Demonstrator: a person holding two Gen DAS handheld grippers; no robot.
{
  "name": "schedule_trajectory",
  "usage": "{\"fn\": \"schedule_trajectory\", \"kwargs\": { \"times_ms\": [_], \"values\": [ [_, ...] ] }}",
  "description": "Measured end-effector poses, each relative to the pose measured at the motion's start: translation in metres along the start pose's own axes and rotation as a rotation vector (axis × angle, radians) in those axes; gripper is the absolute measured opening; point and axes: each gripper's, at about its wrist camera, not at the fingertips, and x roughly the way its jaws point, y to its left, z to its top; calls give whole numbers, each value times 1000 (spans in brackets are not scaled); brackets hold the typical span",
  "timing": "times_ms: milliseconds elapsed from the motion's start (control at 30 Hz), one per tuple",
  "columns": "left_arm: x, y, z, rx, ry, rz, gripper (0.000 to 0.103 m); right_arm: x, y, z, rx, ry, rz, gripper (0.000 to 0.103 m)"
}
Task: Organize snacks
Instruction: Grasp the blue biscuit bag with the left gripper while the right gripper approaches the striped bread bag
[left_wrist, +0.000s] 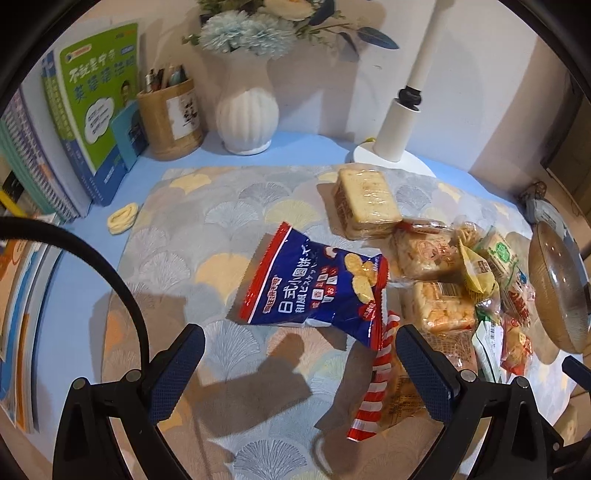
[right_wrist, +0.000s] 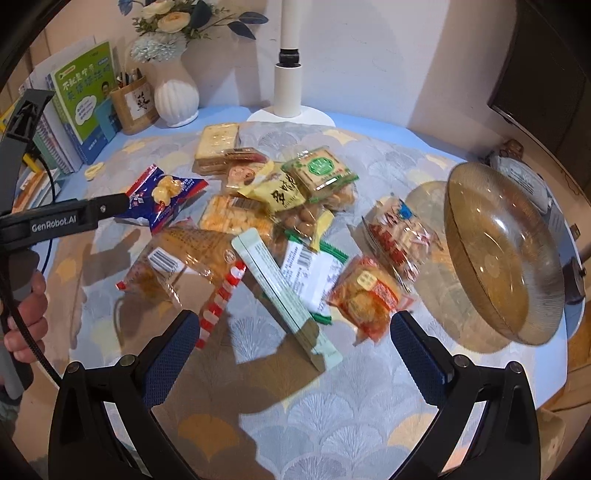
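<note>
A: What sits nearest the right tool (right_wrist: 291, 343)?
B: Its blue-padded fingers are spread wide with nothing between them, above bare fan-patterned cloth (right_wrist: 332, 417). Just past the tips lie a long flat pale-green packet (right_wrist: 286, 299) and a red-and-white striped wrapper (right_wrist: 221, 299).

A: And the left tool (left_wrist: 301, 354)?
B: Also spread and empty. The crinkly blue biscuit bag (left_wrist: 314, 288) lies flat just ahead of it, at the left edge of the snack pile, with open cloth to its left.

A: Where are the rest of the snacks?
B: Heaped loosely mid-tabletop: clear packs of orange crackers (right_wrist: 236, 218), a yellow sachet (right_wrist: 277, 192), a green-labelled square pack (right_wrist: 321, 170), a small orange-red pack (right_wrist: 369, 295), and farthest back a wrapped block of pale sandwich biscuits (right_wrist: 218, 144).

A: Any container?
B: A ribbed, amber-tinted glass bowl (right_wrist: 506, 254) at the right, tilted with its hollow facing the right camera. It looks empty.

A: Behind the pile?
B: A white lamp base (right_wrist: 291, 114), a fluted white vase (right_wrist: 175, 98) of flowers, a bamboo pen holder (right_wrist: 133, 103) with pens, and books (right_wrist: 83, 107) standing at the left rear. A hand (right_wrist: 27, 317) grips the left tool's handle.
</note>
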Motion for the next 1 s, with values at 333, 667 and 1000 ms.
{"fn": "schedule_trajectory", "kwargs": {
  "times_ms": [333, 667, 1000],
  "values": [
    [31, -25, 16, 46, 42, -40, 102, 9, -9, -1, 25, 30, 14, 103],
    [60, -17, 9, 82, 113, 39, 102, 13, -1, -3, -12, 39, 29, 103],
    [44, 90, -10, -96, 145, 145, 101, 19, 26, 3, -96, 30, 109, 103]
  ]
}}
